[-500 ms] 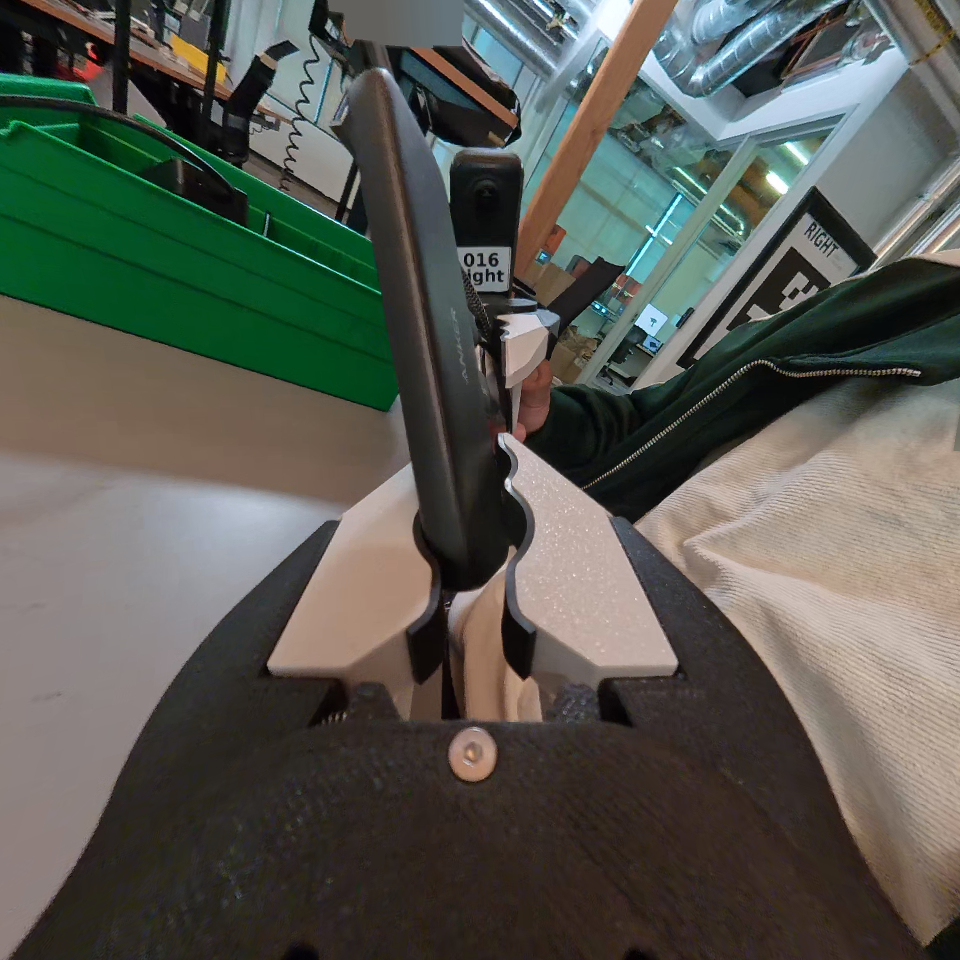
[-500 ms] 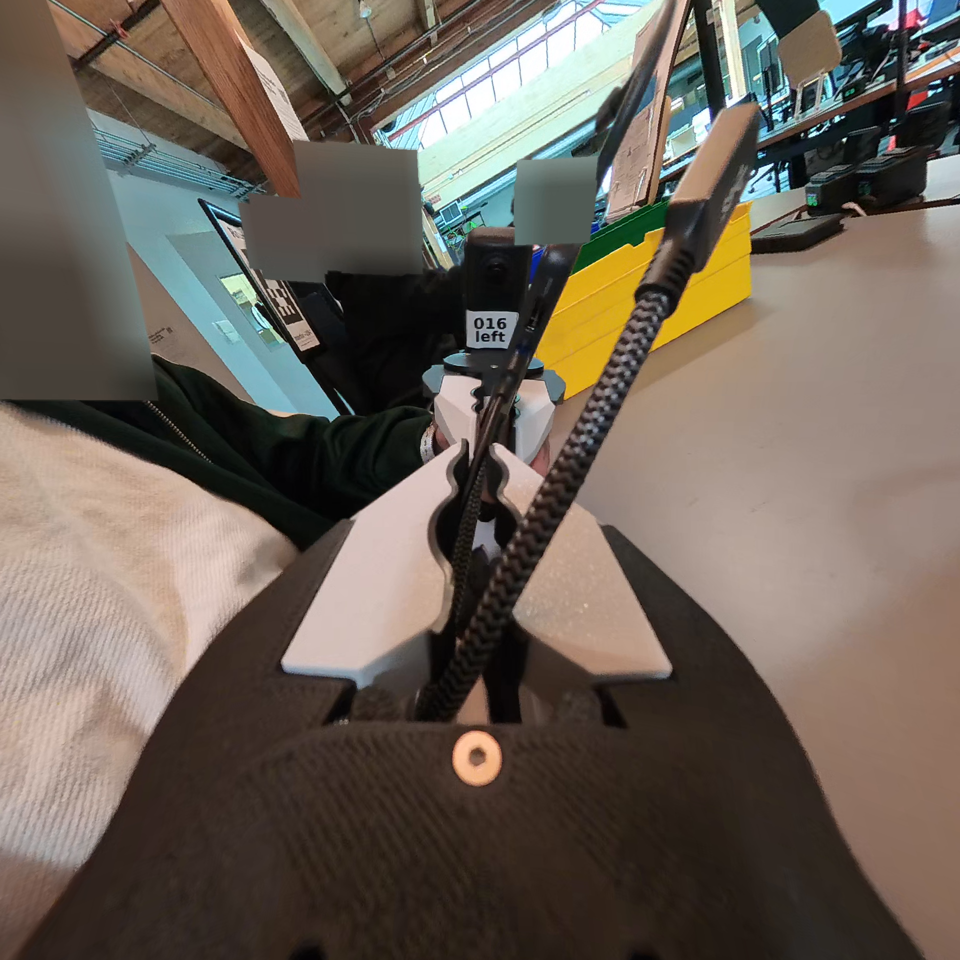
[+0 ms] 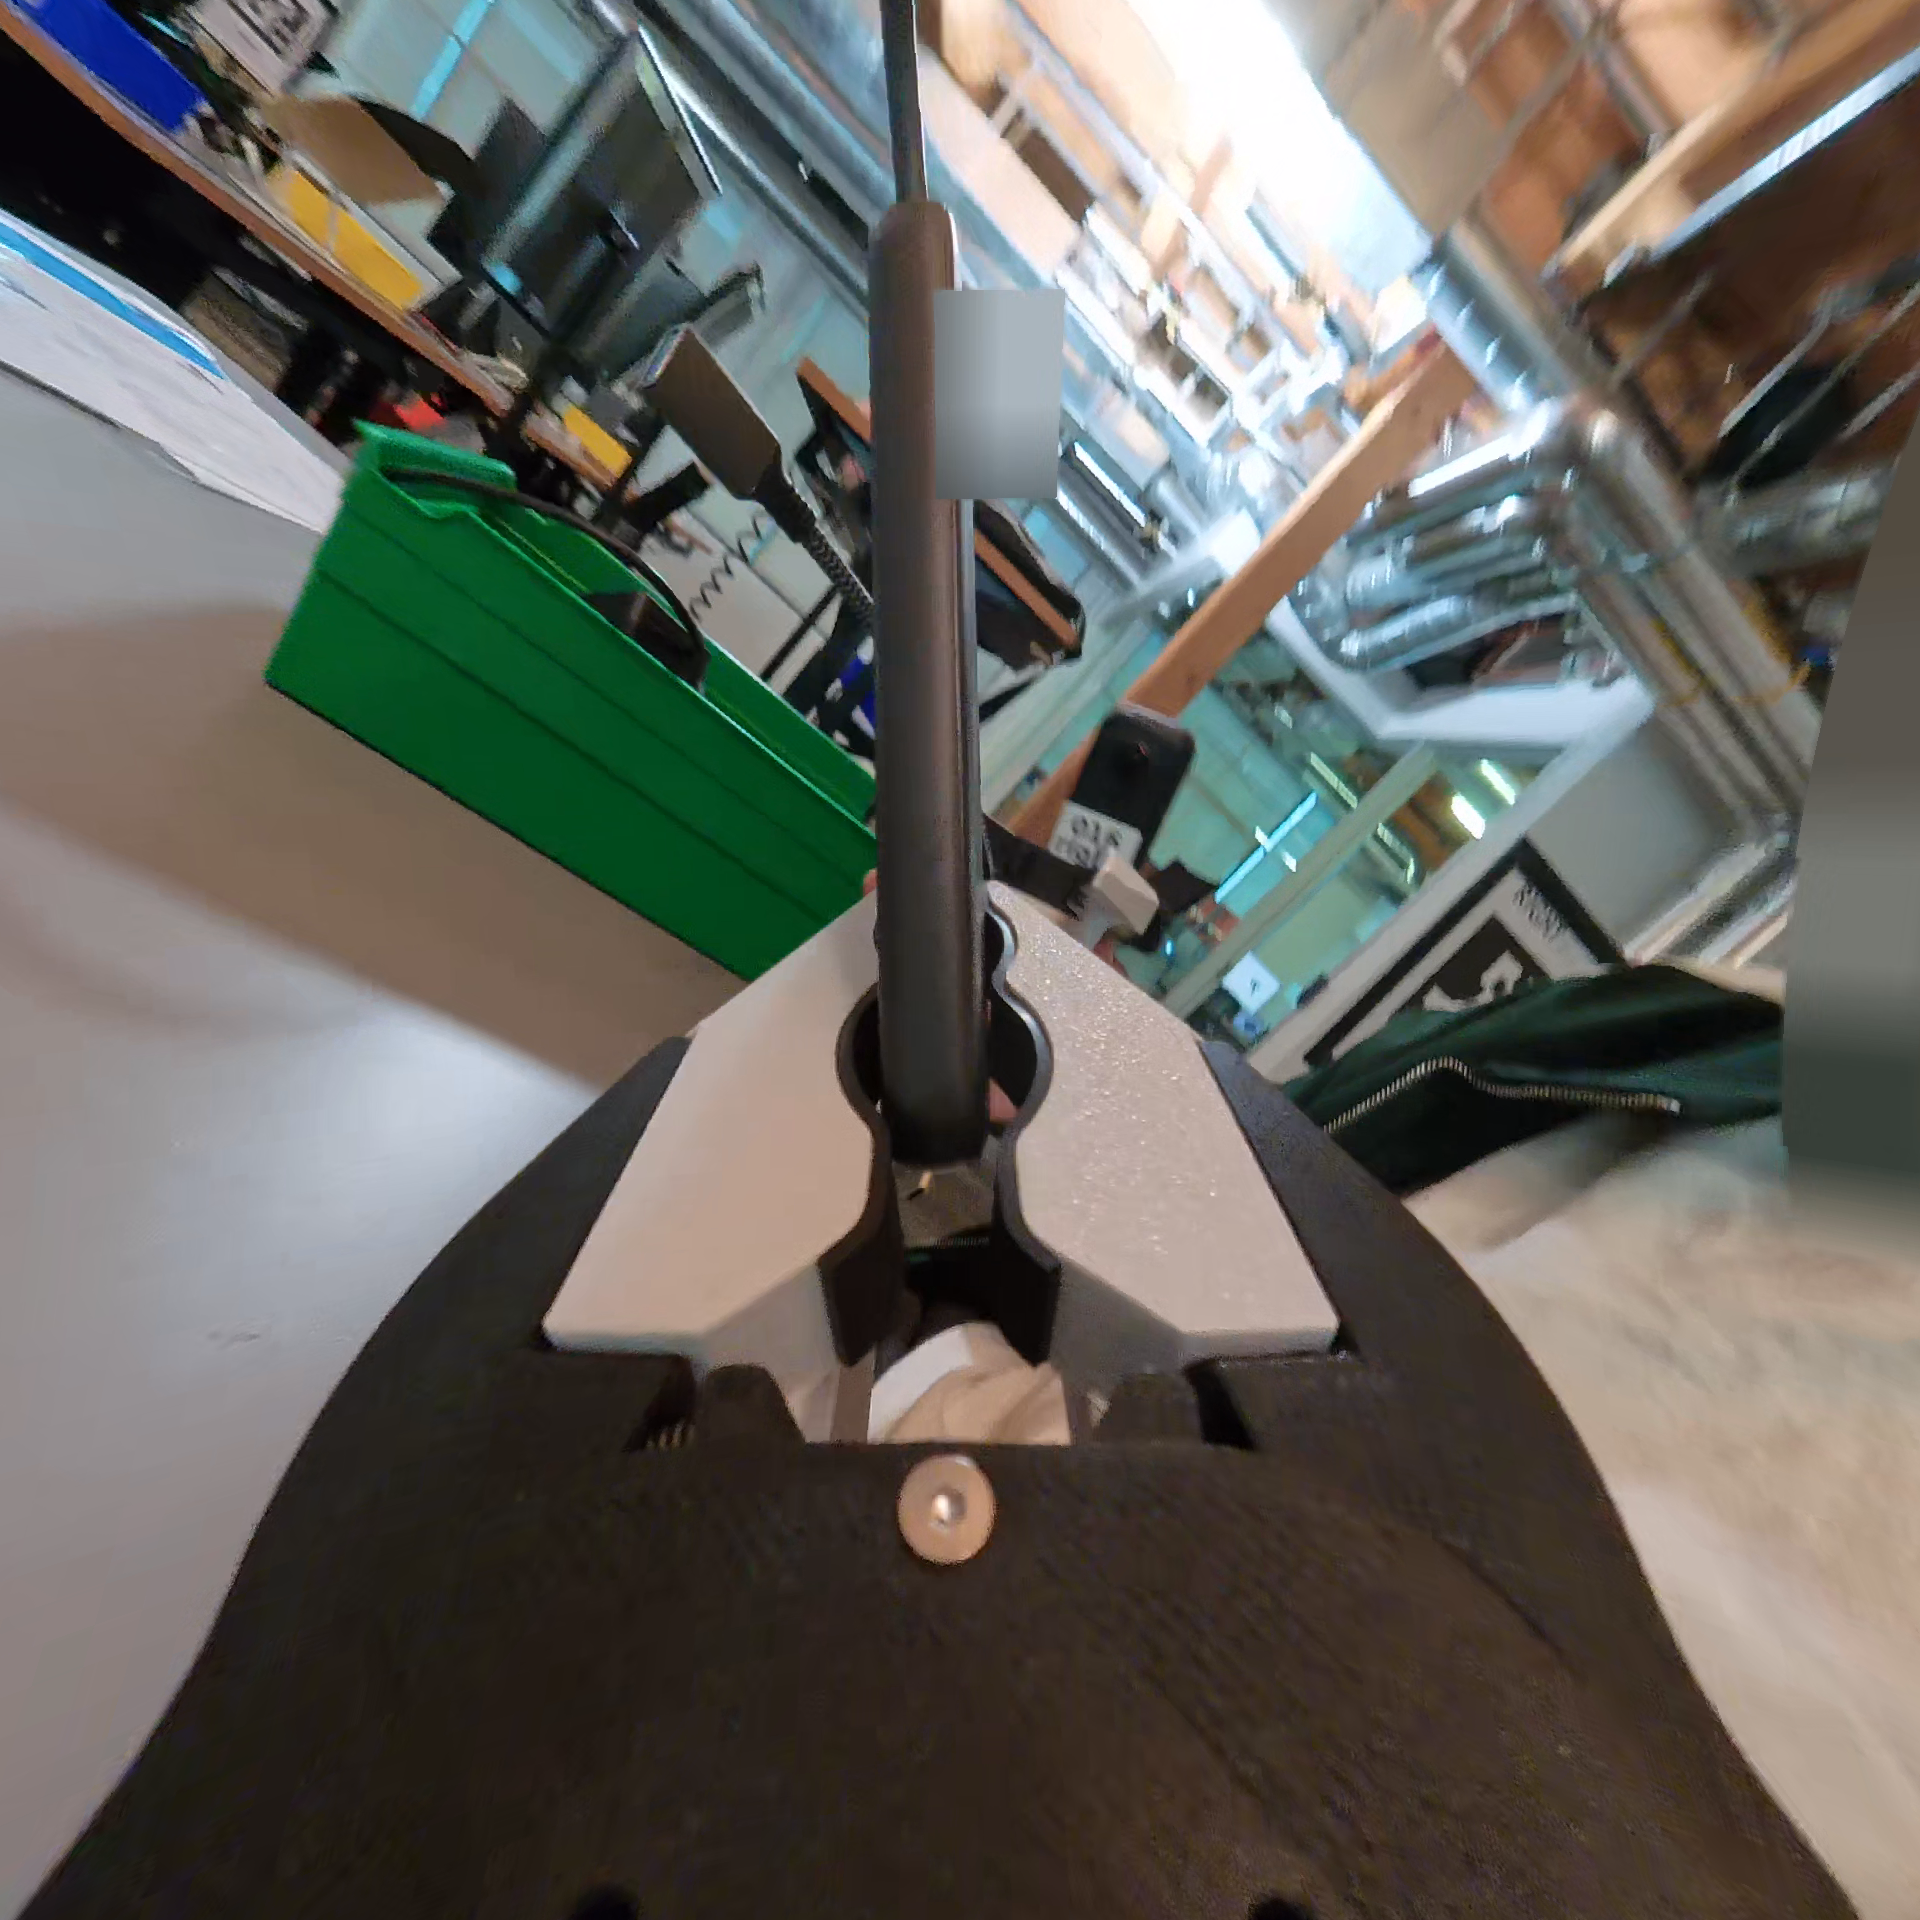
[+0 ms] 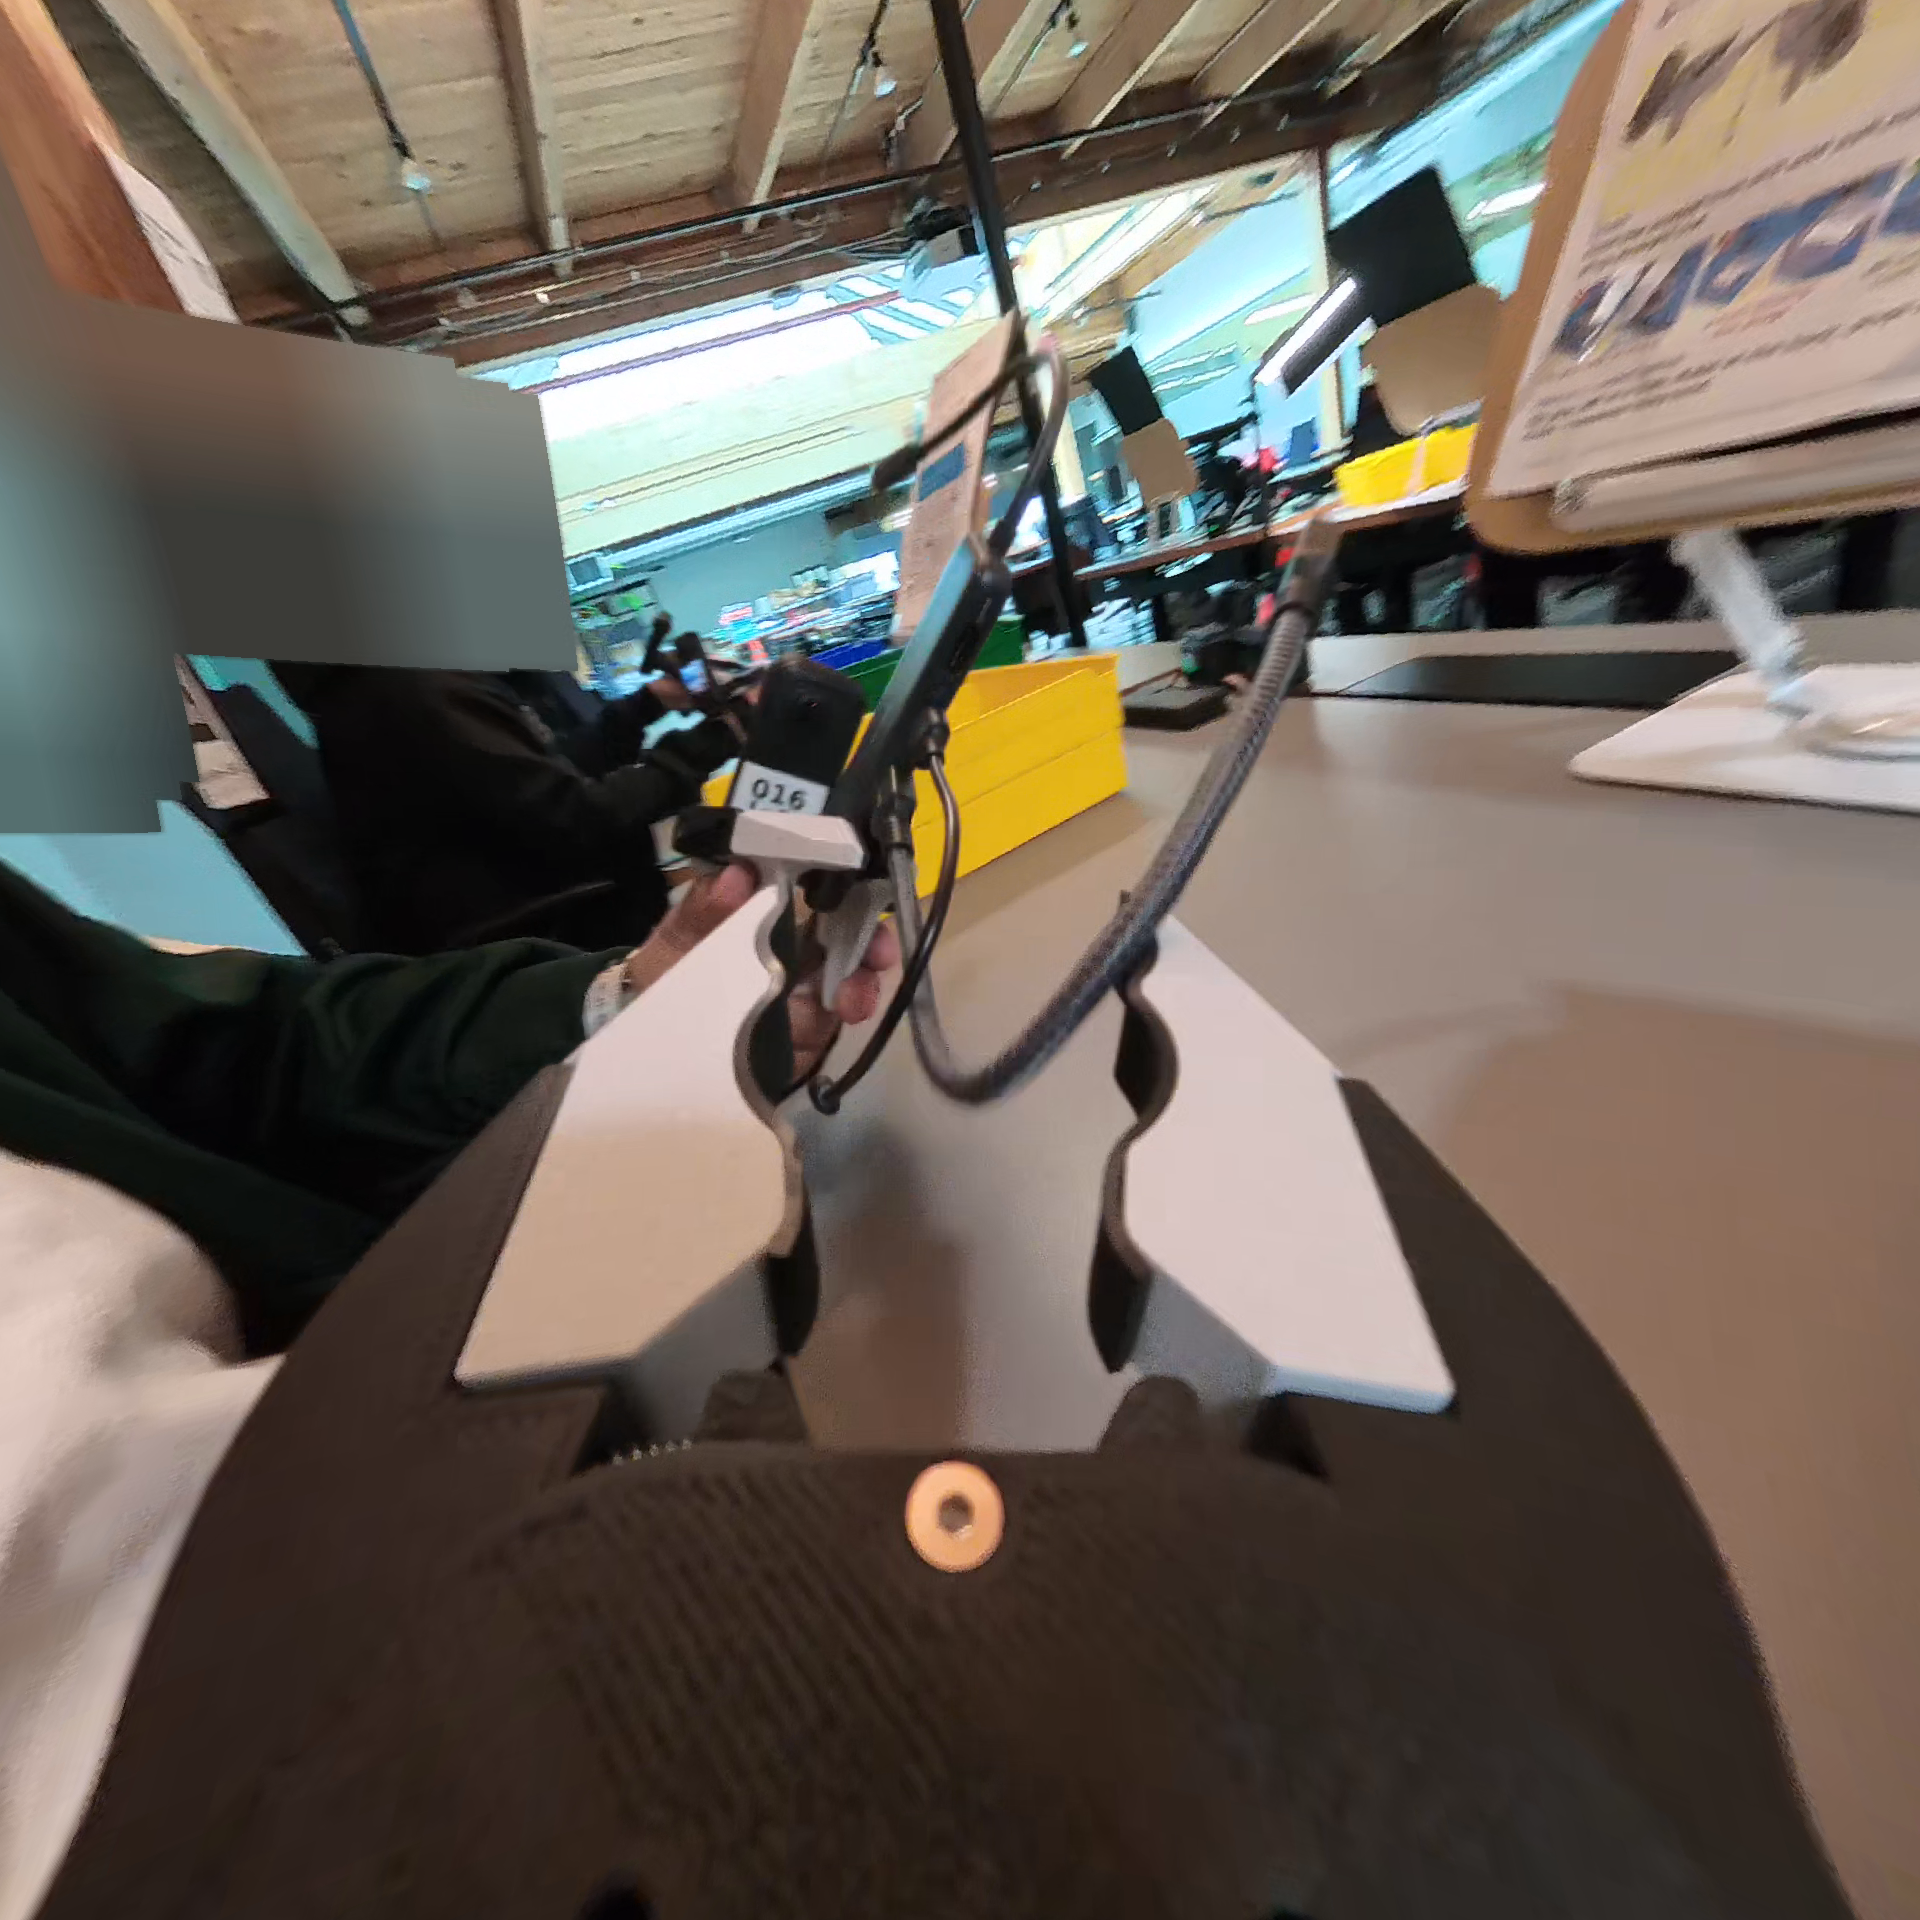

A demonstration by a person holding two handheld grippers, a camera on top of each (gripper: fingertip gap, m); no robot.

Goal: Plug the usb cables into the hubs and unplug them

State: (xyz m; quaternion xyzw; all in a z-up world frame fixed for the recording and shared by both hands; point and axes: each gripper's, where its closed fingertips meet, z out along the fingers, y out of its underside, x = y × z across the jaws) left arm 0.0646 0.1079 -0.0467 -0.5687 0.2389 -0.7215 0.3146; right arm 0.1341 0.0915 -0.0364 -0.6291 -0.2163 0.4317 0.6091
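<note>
the left gripper is clamped on the lower end of the hub, a slim dark bar that stands upright between its fingers, so its side ports probably face the other hand. in the right wrist view the hub leans above the table, held clear of it, with its own thin lead looping off the top. the right gripper is wide open and holds nothing; bare table shows between its fingers. the braided cable is plugged into the hub near the left gripper's grip, curves down in front of the right gripper and rises again behind its right finger, its free plug up in the air. my guess is the plug-in is done and the right gripper has let go, with unplugging next. a green bin and a yellow bin sit farther back.
</note>
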